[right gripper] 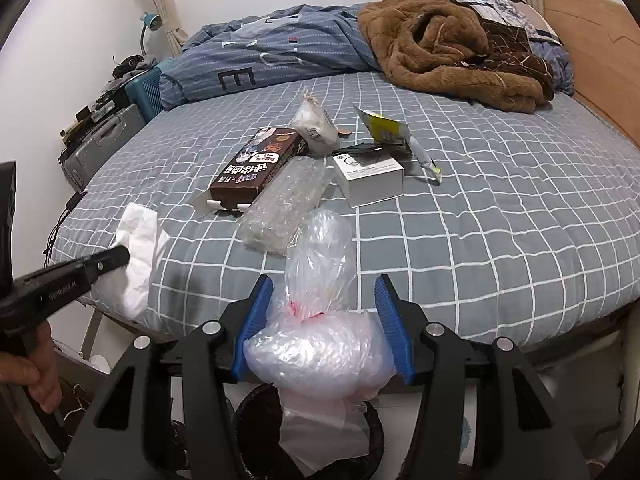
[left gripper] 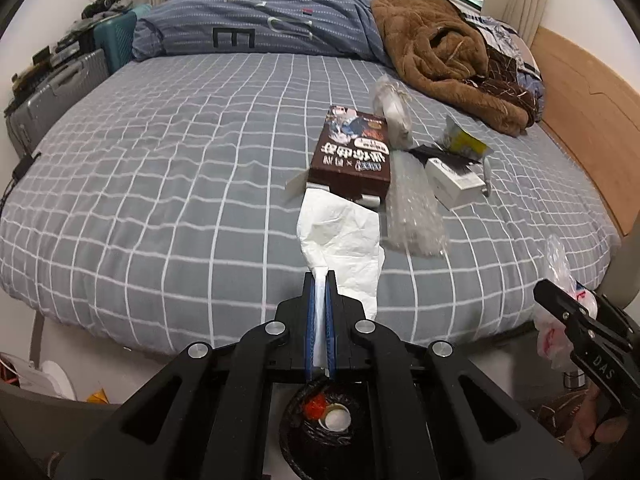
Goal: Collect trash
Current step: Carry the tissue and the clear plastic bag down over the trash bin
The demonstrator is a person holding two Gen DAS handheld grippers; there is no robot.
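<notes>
The left gripper (left gripper: 320,280) pinches a white tissue (left gripper: 344,232) above the bin (left gripper: 320,416), off the bed's (left gripper: 160,184) near edge. The right gripper (right gripper: 320,300) is spread around a clear plastic bag (right gripper: 320,344). A brown box (right gripper: 256,168), bubble wrap (right gripper: 284,204) and white box (right gripper: 368,176) lie mid-bed.
</notes>
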